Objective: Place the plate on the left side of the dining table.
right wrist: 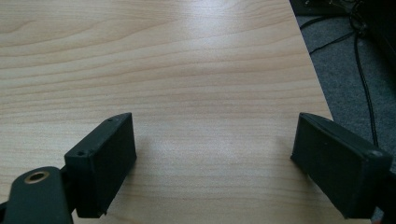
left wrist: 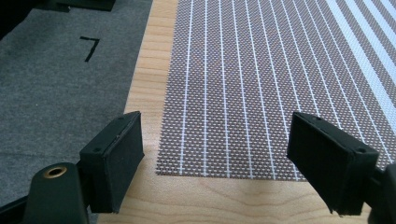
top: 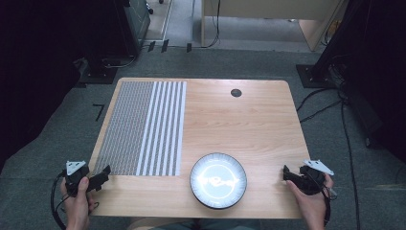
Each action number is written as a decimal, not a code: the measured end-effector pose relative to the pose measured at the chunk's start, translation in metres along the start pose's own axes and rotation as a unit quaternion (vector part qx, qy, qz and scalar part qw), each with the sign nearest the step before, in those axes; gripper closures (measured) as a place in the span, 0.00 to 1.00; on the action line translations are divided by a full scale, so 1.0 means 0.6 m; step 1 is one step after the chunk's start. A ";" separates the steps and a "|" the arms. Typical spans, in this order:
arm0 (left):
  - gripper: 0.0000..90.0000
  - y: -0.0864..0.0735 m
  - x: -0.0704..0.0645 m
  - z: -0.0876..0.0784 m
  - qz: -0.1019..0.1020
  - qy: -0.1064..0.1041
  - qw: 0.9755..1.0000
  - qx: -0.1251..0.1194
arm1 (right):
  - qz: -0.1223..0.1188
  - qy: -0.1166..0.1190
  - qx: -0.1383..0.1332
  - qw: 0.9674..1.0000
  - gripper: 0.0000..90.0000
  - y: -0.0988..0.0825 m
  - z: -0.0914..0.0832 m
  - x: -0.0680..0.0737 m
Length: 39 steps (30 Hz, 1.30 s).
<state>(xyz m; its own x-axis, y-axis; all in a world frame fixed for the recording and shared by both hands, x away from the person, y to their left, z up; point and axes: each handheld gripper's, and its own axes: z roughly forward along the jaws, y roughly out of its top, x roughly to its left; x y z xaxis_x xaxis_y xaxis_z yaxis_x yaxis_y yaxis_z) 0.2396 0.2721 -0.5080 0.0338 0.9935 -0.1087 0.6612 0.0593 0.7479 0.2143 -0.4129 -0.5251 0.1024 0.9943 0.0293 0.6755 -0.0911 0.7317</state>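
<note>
A dark-rimmed plate [top: 218,180] sits at the near edge of the tabletop [top: 249,124], just right of its middle; its pale, shiny well holds nothing but glare. A woven mat [top: 143,127] covers the left part of the tabletop, from far edge toward near edge: brown mesh with thin white lines, turning to broad white stripes on its right side. The left gripper [top: 98,178] hovers at the mat's near left corner, jaws wide open, empty. The right gripper [top: 293,174] sits at the near right corner, jaws likewise spread over bare wood.
</note>
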 end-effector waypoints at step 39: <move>0.21 0.006 -0.069 -0.022 0.012 -0.051 0.998 -0.034 | 0.027 0.002 -0.035 0.999 0.16 0.005 -0.034 0.024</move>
<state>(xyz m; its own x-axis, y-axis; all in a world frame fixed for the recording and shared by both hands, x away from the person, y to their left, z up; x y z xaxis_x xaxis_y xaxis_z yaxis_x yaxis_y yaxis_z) 0.2303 0.2326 -0.4922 0.1276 0.9799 -0.1535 0.6072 0.0452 0.7933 0.2028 -0.3979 -0.5085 0.1348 0.9882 0.0725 0.6160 -0.1409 0.7750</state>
